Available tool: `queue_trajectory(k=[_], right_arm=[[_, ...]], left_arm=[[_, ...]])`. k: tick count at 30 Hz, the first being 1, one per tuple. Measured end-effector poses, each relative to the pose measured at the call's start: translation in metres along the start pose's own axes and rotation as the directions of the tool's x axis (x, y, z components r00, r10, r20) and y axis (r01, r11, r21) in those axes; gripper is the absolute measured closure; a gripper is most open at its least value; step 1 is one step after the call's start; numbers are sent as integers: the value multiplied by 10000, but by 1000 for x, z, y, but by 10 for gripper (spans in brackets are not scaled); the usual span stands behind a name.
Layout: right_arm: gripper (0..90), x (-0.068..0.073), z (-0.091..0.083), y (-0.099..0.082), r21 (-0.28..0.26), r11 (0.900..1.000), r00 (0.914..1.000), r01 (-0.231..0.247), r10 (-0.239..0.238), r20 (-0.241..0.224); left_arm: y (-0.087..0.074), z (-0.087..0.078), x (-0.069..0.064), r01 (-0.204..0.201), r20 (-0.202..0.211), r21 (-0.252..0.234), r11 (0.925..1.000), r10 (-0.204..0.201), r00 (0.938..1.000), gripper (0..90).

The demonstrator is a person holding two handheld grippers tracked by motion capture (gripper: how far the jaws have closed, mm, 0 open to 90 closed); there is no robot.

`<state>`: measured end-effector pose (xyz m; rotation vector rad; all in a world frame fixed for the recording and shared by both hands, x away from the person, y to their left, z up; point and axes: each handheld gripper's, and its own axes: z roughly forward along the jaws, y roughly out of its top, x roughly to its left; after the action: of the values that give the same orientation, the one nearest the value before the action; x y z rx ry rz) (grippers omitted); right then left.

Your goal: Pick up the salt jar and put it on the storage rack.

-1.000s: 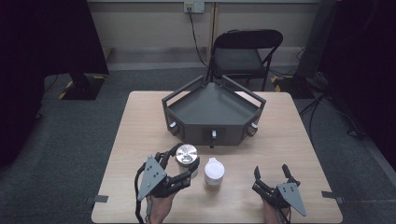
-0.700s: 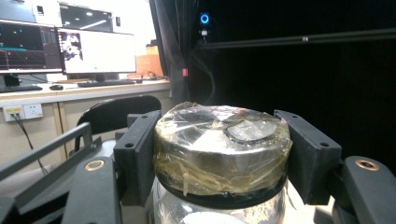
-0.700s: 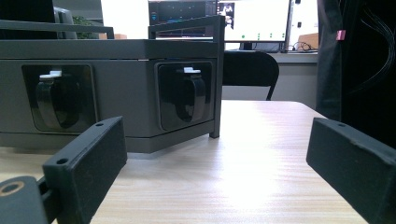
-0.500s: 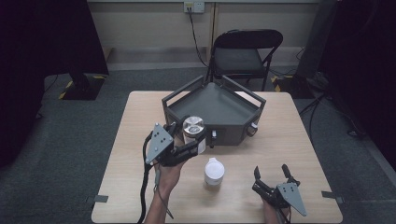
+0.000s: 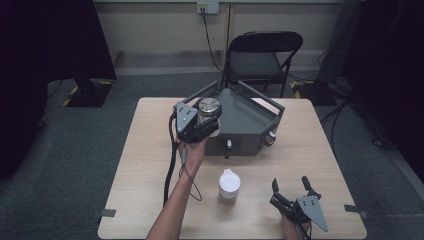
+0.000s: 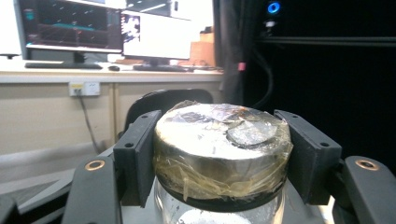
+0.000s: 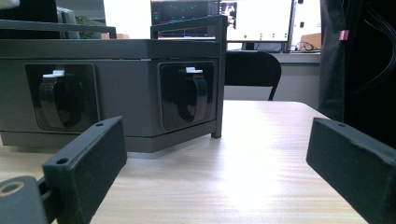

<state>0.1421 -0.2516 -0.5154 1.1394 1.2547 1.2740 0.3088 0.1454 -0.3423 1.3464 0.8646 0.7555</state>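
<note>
A glass jar (image 5: 209, 106) with a tape-wrapped metal lid hangs over the near-left corner of the grey angular box (image 5: 250, 114). My left gripper (image 5: 208, 118) is shut on it. In the left gripper view both black pads clamp the lid's sides on the jar (image 6: 222, 140), and glass shows below. A white lidded container (image 5: 229, 184) stands on the table in front of the box. Low at the table's front right, my right gripper (image 5: 289, 181) is open with nothing between its jaws. In its own view the right gripper (image 7: 219, 163) faces the grey box (image 7: 121, 51) and two black latches.
The wooden table (image 5: 150, 165) has bare room at its left and in front of the box. A black folding chair (image 5: 265, 55) stands behind the table. The left gripper's cable trails down along the forearm.
My left gripper has carried the jar up and away from the front of the table to the box's near-left corner. The right gripper and the white container have stayed put.
</note>
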Motion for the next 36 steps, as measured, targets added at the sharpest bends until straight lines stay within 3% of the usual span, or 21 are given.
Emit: queue_trajectory(k=[2, 3, 4, 8, 12, 15, 18, 23, 25, 36], right_arm=[[35, 0, 0, 0, 1, 10000, 10000, -1, 1, 2], [35, 0, 0, 0, 1, 10000, 10000, -1, 1, 2], [36, 0, 0, 0, 2, 10000, 10000, 2, -2, 6], [35, 0, 0, 0, -1, 10000, 10000, 1, -1, 16], [35, 0, 0, 0, -3, 10000, 10000, -2, 2, 16], [35, 0, 0, 0, -4, 10000, 10000, 9, -9, -6], [35, 0, 0, 0, -2, 10000, 10000, 7, -7, -3], [35, 0, 0, 0, 1, 10000, 10000, 7, -7, -2], [35, 0, 0, 0, 4, 10000, 10000, 16, -16, 0], [35, 0, 0, 0, 0, 10000, 10000, 0, 0, 4]], left_arm=[[-3, 15, -2, 33, -540, 179, 9998, -23, 9985, 350], [-3, 15, -2, 33, -540, 179, 9998, -23, 9985, 350], [-4, 26, -3, 51, -814, 323, 9995, -25, 9967, 350], [-9, 37, -3, -128, -1029, 356, 9993, 164, 9946, 350], [-10, 47, -3, 57, -1165, 686, 9976, 23, 9932, 349], [-15, 53, -8, -333, -1387, 975, 9947, 467, 9892, 349], [-17, 55, -6, -167, -1379, 1027, 9946, 308, 9900, 349], [-18, 56, -8, -187, -1381, 1130, 9934, 343, 9898, 349], [-19, 56, -12, -373, -1407, 1190, 9922, 541, 9886, 349], [-23, 54, -11, -409, -1426, 1092, 9932, 564, 9882, 348]])
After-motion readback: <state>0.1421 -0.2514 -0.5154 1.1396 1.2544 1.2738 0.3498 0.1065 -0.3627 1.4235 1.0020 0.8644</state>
